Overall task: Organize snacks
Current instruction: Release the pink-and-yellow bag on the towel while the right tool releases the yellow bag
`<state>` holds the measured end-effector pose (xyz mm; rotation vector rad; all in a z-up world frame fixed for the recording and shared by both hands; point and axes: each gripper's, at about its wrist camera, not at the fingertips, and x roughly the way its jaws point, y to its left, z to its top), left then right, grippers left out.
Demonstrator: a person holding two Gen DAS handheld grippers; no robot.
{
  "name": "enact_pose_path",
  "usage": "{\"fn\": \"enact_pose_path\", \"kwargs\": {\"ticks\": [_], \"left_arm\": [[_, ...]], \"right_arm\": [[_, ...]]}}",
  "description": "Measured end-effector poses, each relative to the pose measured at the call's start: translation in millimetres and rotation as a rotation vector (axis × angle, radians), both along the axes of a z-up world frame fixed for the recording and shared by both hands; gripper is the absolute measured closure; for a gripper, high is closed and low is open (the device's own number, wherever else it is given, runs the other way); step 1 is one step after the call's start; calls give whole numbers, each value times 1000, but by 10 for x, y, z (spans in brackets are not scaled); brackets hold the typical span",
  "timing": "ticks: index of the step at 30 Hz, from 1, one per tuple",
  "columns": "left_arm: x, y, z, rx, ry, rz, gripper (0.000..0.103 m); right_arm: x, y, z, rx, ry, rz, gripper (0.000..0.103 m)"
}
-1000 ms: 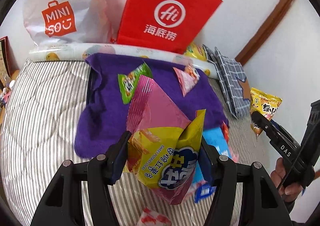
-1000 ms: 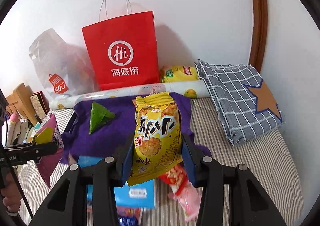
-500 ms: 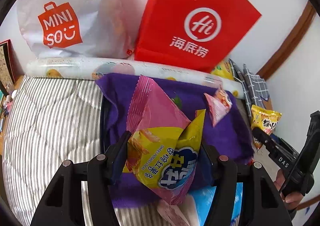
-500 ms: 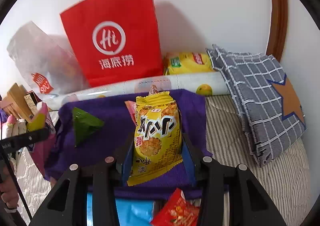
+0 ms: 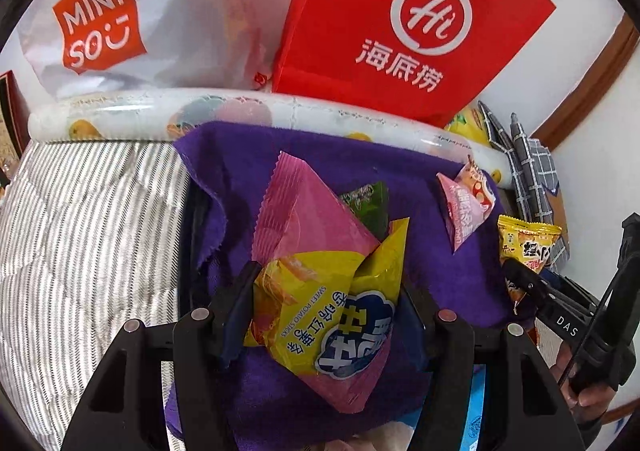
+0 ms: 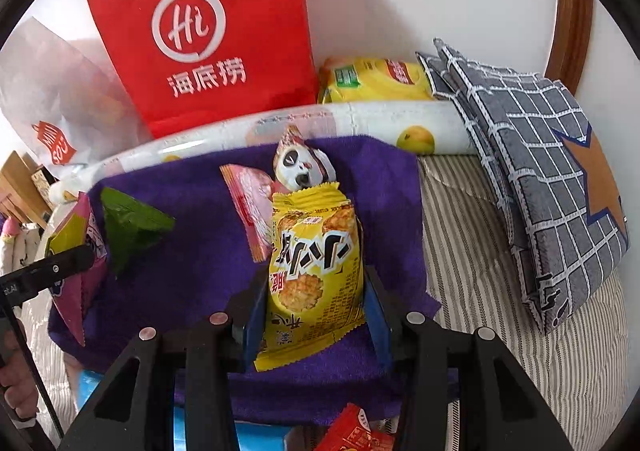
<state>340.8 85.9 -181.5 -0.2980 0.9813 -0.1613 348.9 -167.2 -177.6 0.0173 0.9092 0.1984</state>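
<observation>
Left gripper (image 5: pixel 326 303) is clamped on a crinkly pink-and-yellow sweet potato stick bag (image 5: pixel 320 283) above the fuzzy purple towel (image 5: pixel 240 171); right gripper (image 6: pixel 312 303) squeezes a yellow plastic rice cracker packet (image 6: pixel 314 271) over that towel; green triangular pouch (image 6: pixel 130 227) lies on it.

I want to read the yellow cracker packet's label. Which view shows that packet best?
The right wrist view: the yellow cracker packet faces the camera, clamped in the right gripper. The left wrist view shows only its top at the right edge.
</observation>
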Motion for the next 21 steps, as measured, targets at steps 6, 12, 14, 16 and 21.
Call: {"fn": "enact_pose_path", "kwargs": {"ticks": [6,12,14,16,21], "left_arm": [[26,-50,-36,2,1,-4,39],[-38,-83,44,18,2,0,24],[-115,-91,125,19,-14,0,22],[-190,-95,194,29,-28,3,21],[-475,-126,410,25,-51,-4,21]], "right_arm": [[-20,18,-23,-1,11,13,51],[-174,35,103,4,-19,24,36],[-256,37,171,6,-33,24,35],[-354,44,248,0,-47,24,33],[-664,31,466,-23,-96,9,24]]}}
